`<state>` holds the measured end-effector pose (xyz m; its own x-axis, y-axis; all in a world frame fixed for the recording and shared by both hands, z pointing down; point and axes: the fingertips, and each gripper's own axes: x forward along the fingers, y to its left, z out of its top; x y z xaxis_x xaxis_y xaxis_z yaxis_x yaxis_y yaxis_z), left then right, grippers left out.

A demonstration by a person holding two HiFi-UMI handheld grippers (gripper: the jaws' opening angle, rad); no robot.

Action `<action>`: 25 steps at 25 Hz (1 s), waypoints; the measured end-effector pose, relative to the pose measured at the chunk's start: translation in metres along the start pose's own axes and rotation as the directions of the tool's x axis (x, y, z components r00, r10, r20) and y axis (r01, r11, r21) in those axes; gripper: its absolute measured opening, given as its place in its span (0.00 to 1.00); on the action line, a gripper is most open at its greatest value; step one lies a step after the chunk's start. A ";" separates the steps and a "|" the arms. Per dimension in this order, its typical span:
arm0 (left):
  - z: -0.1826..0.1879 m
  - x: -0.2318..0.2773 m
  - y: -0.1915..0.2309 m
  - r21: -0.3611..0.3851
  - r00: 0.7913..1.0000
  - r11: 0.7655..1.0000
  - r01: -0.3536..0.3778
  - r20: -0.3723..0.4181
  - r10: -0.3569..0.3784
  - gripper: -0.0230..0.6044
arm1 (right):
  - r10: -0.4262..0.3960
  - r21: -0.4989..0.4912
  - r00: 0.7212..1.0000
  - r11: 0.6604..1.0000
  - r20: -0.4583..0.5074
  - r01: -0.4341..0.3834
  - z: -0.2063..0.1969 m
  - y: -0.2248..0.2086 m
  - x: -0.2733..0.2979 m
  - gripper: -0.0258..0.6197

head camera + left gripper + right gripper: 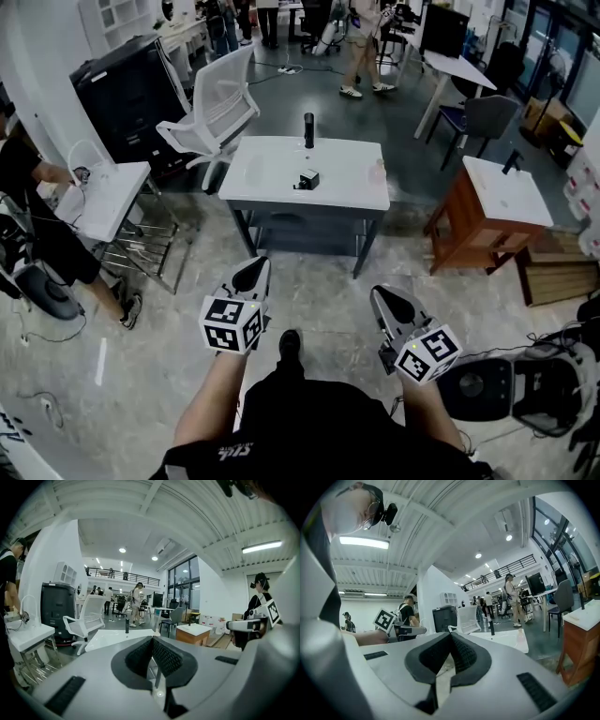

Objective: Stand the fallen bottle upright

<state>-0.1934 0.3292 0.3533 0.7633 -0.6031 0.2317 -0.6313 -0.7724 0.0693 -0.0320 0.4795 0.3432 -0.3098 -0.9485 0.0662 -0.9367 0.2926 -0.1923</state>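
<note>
I hold my left gripper and right gripper over the grey floor, jaws together, nothing held; ahead, well apart, stands a white-topped, grey-framed basin table; it bears an upright black tap and a small black-and-white block.

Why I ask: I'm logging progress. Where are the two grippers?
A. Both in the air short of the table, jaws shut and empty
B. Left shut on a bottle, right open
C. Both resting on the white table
A: the head view shows the left gripper and right gripper over the floor, short of the table, and each gripper view shows its jaws together with nothing between them.
</note>
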 end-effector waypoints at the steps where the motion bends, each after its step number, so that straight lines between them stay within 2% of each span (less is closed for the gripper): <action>1: 0.000 0.008 0.007 -0.005 1.000 1.000 0.003 -0.001 -0.003 0.06 | -0.001 0.000 1.000 1.000 -0.008 0.001 -0.001 -0.004 0.009 0.06; 10: 0.017 0.097 0.089 -0.013 0.999 0.999 0.035 -0.013 -0.035 0.06 | -0.001 0.009 0.996 1.000 -0.085 0.001 0.000 -0.050 0.129 0.06; 17: 0.020 0.167 0.144 -0.029 0.992 0.993 0.114 -0.052 -0.116 0.06 | -0.002 0.018 0.992 1.000 -0.129 0.004 0.004 -0.066 0.226 0.06; 21: 0.026 0.189 0.172 -0.028 0.990 0.991 0.133 -0.047 -0.134 0.06 | -0.009 0.017 0.989 1.000 -0.149 0.012 0.001 -0.072 0.262 0.06; 25: 0.027 0.198 0.199 -0.039 0.991 0.992 0.122 -0.049 -0.124 0.06 | -0.016 0.032 0.987 0.999 -0.163 0.021 0.001 -0.075 0.292 0.06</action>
<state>-0.1640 0.0510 0.3867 0.8279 -0.4924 0.2687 -0.5384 -0.8318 0.1348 -0.0525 0.1803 0.3760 -0.3176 -0.9205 0.2274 -0.9373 0.2686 -0.2219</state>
